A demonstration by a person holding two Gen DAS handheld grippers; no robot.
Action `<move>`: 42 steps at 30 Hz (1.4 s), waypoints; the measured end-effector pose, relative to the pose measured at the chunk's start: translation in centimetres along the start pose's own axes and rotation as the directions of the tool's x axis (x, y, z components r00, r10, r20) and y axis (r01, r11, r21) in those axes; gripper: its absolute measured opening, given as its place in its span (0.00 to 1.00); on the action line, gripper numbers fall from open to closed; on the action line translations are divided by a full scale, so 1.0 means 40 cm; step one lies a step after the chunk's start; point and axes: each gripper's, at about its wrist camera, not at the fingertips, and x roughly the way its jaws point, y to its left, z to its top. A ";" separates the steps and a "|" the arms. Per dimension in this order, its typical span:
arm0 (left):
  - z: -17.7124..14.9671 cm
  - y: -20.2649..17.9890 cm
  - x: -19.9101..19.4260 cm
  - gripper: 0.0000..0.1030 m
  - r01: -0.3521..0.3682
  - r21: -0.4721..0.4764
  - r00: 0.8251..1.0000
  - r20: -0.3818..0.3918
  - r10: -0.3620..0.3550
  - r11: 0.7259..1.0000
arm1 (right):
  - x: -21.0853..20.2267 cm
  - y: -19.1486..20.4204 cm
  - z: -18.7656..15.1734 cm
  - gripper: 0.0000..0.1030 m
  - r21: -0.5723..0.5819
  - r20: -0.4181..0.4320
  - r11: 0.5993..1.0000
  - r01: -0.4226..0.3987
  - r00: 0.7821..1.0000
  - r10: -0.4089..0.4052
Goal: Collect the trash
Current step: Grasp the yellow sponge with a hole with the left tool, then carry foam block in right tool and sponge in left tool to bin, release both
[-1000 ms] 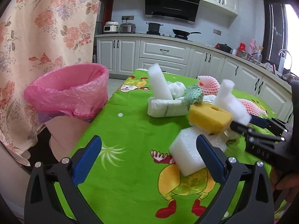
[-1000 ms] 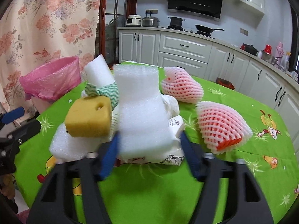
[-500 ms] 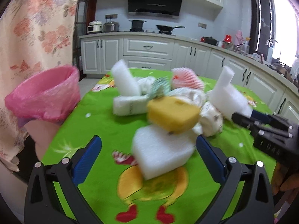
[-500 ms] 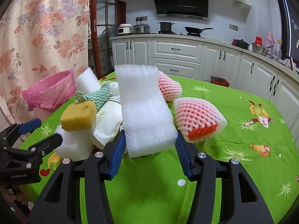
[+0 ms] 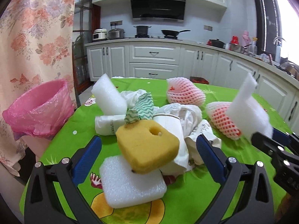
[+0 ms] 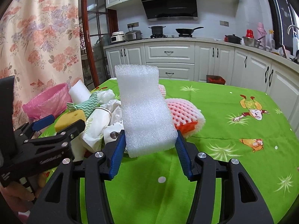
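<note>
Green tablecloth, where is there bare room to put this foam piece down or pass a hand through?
Bare cloth lies right of the foam piece in the right gripper, past the netted fruit sleeve, toward the table edge. Another strip runs between the pink-lined bin and the rolled bag. The left gripper is open around the crowded sponge pile.

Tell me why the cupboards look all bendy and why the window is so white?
Both wrist views use a fisheye lens, so the straight cupboards curve and the corners go black. In the left wrist view the window glares plain white, and the foam piece in the right gripper is smeared. The right wrist view shows that foam piece sharp.
</note>
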 end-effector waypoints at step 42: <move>-0.044 0.234 -0.206 0.55 0.060 -0.110 0.992 0.121 -0.047 0.992 | 0.008 0.231 0.007 0.49 -0.135 -0.023 0.985 -0.106 0.994 0.104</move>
